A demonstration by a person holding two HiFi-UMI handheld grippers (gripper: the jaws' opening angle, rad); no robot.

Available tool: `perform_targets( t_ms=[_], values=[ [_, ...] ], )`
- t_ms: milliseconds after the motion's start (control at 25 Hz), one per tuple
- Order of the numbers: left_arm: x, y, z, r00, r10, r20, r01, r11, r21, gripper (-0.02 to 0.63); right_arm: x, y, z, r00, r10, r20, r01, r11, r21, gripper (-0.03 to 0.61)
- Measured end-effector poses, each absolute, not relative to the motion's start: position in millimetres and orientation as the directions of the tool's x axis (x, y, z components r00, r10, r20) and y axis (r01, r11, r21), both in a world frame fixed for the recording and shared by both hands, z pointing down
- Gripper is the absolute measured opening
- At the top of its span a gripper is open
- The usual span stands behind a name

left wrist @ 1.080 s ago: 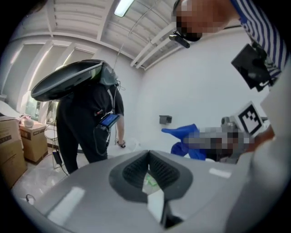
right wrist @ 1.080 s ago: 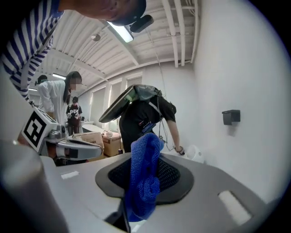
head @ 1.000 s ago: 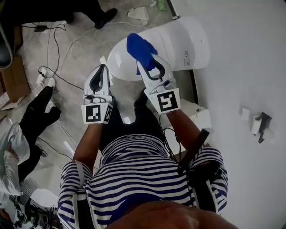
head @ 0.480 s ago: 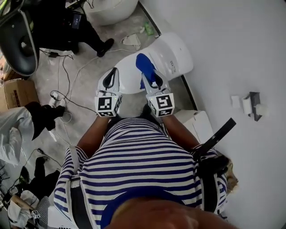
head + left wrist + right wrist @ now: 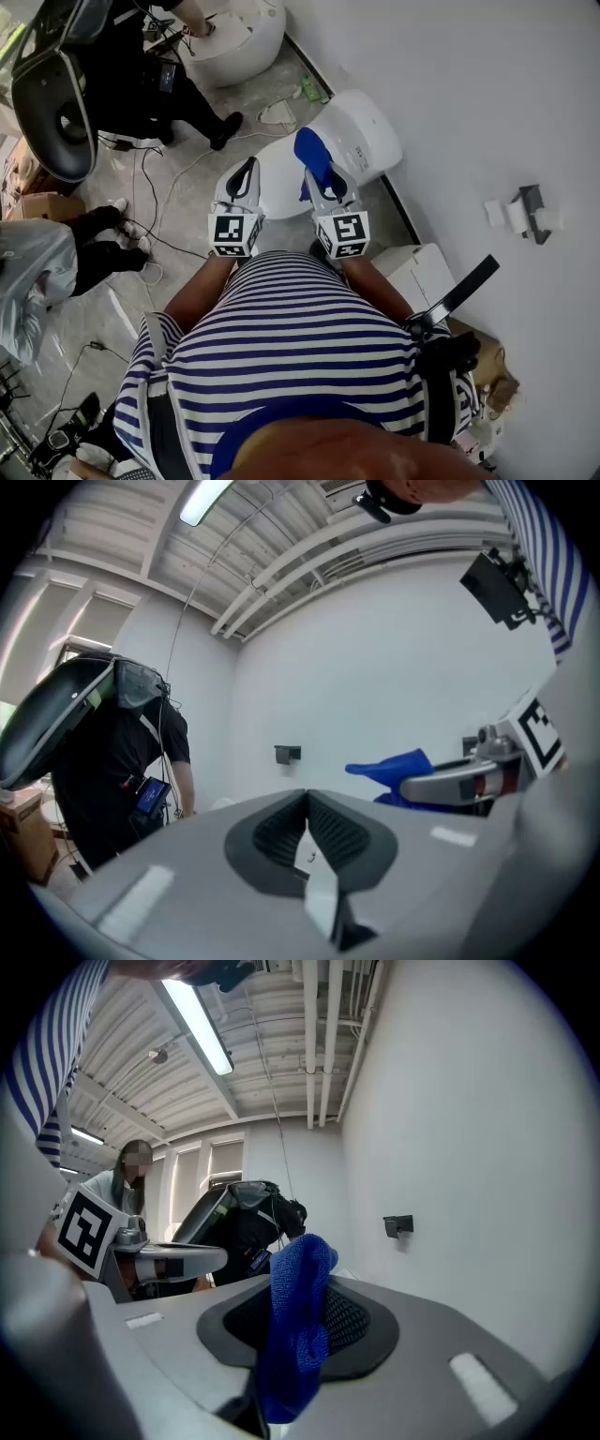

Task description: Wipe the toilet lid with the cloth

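The white toilet lid (image 5: 281,176) lies shut on the floor toilet by the wall, past both grippers. My right gripper (image 5: 322,180) is shut on the blue cloth (image 5: 312,153), which sticks out beyond its tips, above the lid's right part. In the right gripper view the cloth (image 5: 298,1335) hangs bunched between the dark pads (image 5: 352,1321), against wall and ceiling. My left gripper (image 5: 246,176) hovers over the lid's left edge, jaws shut with nothing in them. Its pads (image 5: 272,836) meet in the left gripper view, where the cloth (image 5: 394,765) shows at right.
A second white toilet (image 5: 239,33) stands at the back, with a person in black (image 5: 159,84) and a dark chair shell (image 5: 58,112) nearby. Cables (image 5: 150,192) run over the floor on the left. A white box (image 5: 412,267) sits by the wall, which carries a small holder (image 5: 530,211).
Both grippers have drawn back from the toilet toward the striped shirt, and the toilet looks smaller and farther. The cloth stays in the right gripper.
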State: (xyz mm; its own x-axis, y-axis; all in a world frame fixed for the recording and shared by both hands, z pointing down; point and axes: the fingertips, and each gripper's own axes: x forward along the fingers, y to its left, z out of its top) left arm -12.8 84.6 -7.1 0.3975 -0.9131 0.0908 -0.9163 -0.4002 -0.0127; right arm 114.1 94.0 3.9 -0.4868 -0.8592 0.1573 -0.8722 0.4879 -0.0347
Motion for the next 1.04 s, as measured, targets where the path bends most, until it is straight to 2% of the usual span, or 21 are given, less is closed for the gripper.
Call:
perform_targets(
  t_ms=[1040],
  values=[
    [6,74,-24,0.38,-0.924,0.043,-0.924,-0.381,-0.028,0.002,129,88,-6,-0.523,-0.839,0.151,-0.848,0.529,0.001,0.114]
  ],
)
